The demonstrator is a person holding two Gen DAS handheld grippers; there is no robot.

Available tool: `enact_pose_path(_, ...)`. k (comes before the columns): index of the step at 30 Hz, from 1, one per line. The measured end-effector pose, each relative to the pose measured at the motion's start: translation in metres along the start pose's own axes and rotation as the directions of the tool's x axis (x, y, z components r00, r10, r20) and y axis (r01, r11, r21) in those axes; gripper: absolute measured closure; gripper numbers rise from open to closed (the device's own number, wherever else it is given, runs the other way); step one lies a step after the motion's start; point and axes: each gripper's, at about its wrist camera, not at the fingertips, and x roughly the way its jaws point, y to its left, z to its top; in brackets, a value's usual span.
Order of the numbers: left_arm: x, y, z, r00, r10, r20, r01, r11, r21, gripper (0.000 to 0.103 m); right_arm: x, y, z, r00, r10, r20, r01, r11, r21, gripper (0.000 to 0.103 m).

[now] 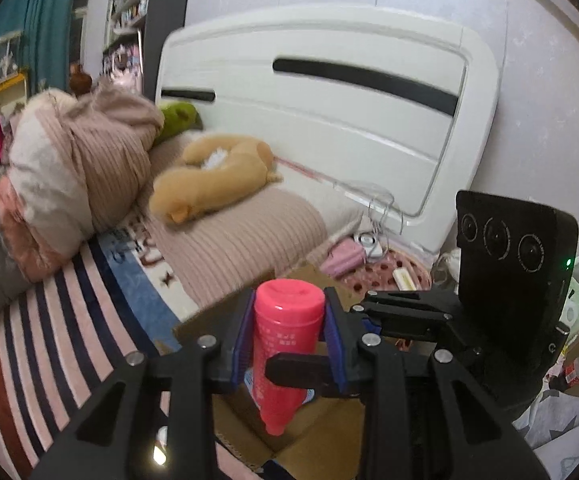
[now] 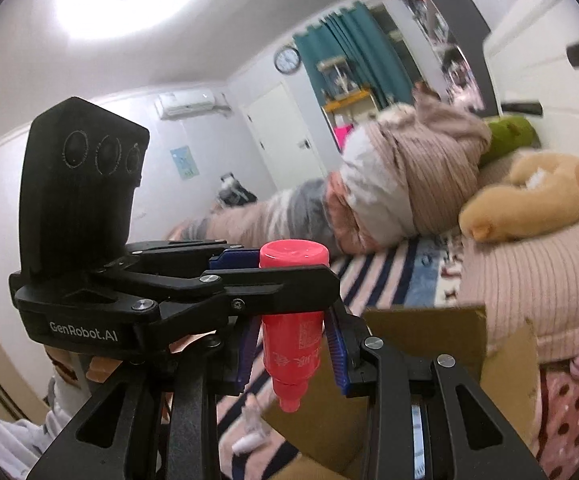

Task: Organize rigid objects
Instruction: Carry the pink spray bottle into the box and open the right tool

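Note:
A pink-red plastic bottle (image 1: 287, 336) hangs upside down, cap end down, over an open cardboard box (image 1: 321, 436). My left gripper (image 1: 287, 334) is shut on the bottle's body with its blue pads. My right gripper (image 1: 317, 368) crosses in front and also touches the bottle. In the right wrist view the bottle (image 2: 292, 340) sits between my right gripper's (image 2: 292, 354) blue pads, which stand slightly apart from it, and the left gripper (image 2: 273, 280) clamps its upper part. The box (image 2: 425, 336) is just below.
The box stands on a striped bedsheet (image 1: 49, 332). Pink pillows (image 1: 229, 240), a tan plush toy (image 1: 213, 180) and bundled bedding (image 1: 77, 168) lie beyond. The white headboard (image 1: 329, 112) is behind. Small items lie on a dotted cloth (image 1: 389, 276) at right.

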Motion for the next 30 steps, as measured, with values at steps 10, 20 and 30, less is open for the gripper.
enact_pose_path(10,0.061,0.025,-0.042,0.98,0.004,-0.201,-0.017,0.998,-0.063,0.074,0.052,-0.02,-0.041,0.947,-0.165,-0.276,0.167,0.986,-0.017,0.076)
enact_pose_path(20,0.015,0.053,-0.05,0.994,0.041,-0.097,-0.055,0.988,-0.144,0.054,0.061,-0.009,-0.041,0.902,-0.31,-0.299,0.3,0.95,-0.083,0.063)
enact_pose_path(30,-0.085,0.112,-0.093,0.972,0.225,0.073,-0.2,0.946,-0.254,0.026,0.072,0.079,-0.019,0.963,-0.16,-0.217,0.122,0.976,-0.179,0.063)
